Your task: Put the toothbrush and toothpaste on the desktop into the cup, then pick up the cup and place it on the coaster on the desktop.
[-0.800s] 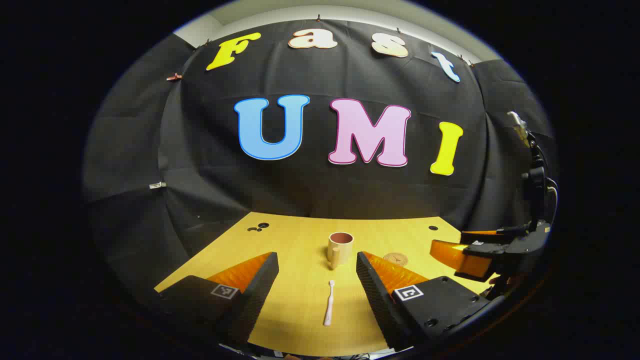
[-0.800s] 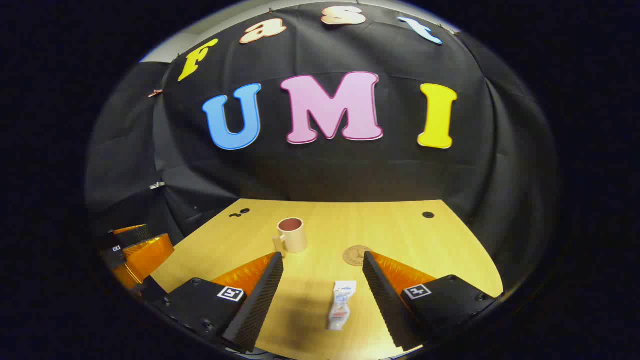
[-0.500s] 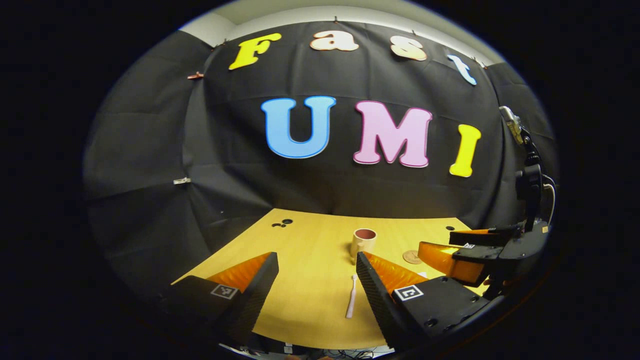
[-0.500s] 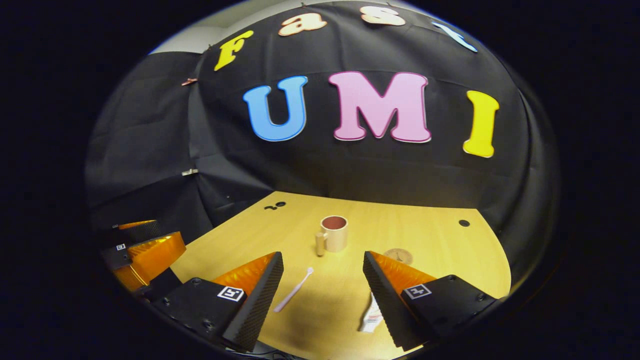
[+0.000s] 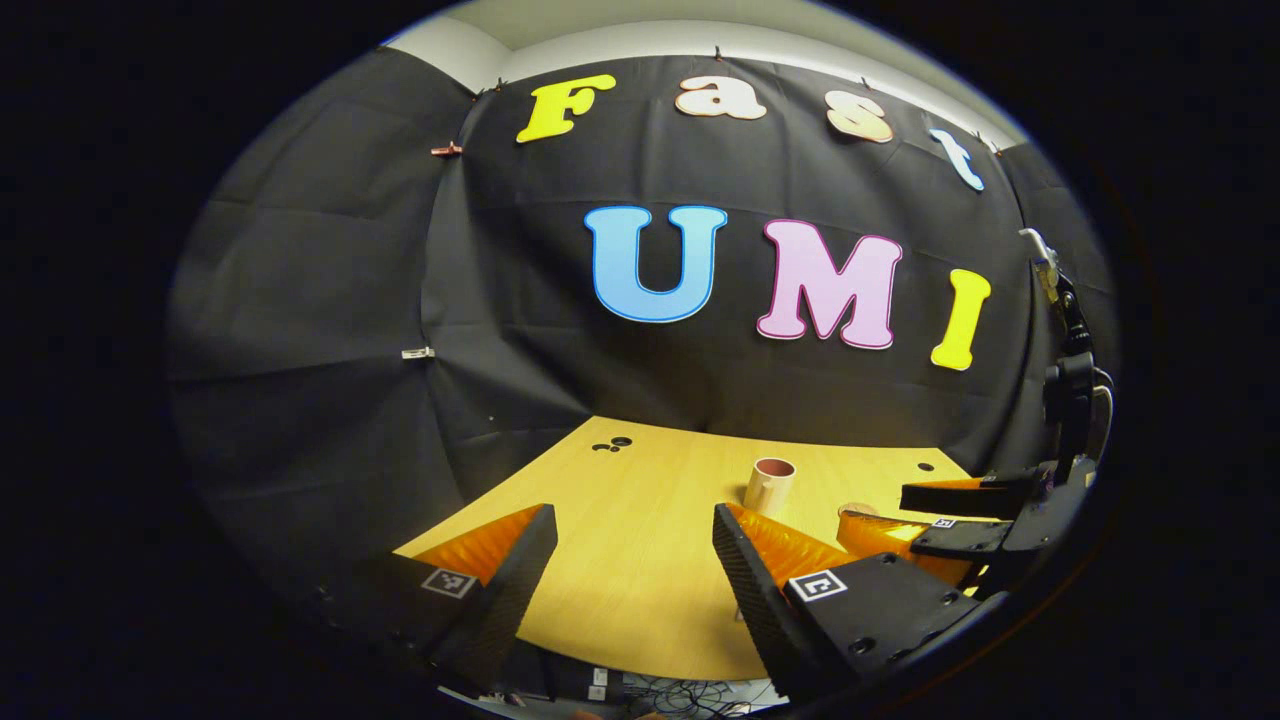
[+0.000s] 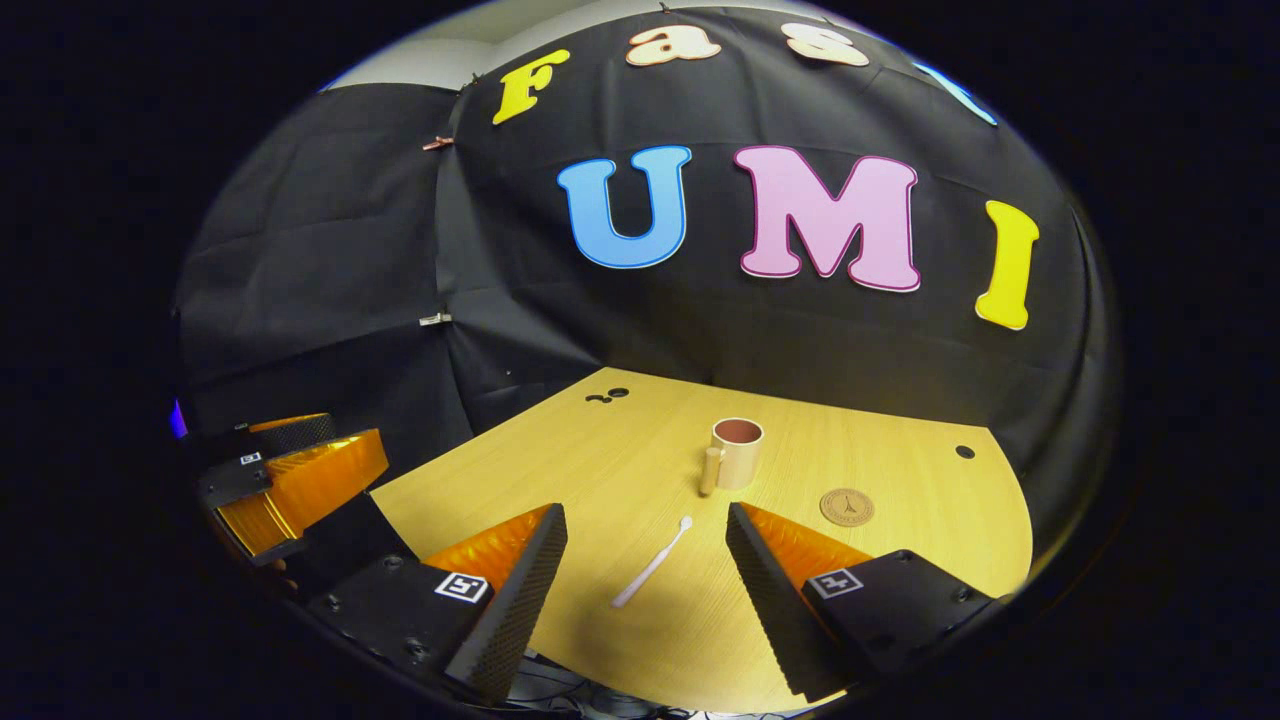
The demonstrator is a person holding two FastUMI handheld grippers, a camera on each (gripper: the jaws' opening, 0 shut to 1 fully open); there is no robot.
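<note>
Hovering over the near desk edge, the right gripper (image 6: 640, 590) gapes wide, empty, toothbrush (image 6: 652, 563) lying between its fingers; left gripper (image 5: 630, 590) equally wide, empty; cup (image 6: 735, 452) beyond.

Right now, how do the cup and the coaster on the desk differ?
The cup stands upright and tall, with a handle on its left side; the coaster lies flat and thin. The cup is pale cream with a reddish inside; the coaster is brown with a small dark mark at its middle. The cup sits farther back, the coaster nearer and to its right, apart from it. Both are round and rest on the wooden desk.
</note>
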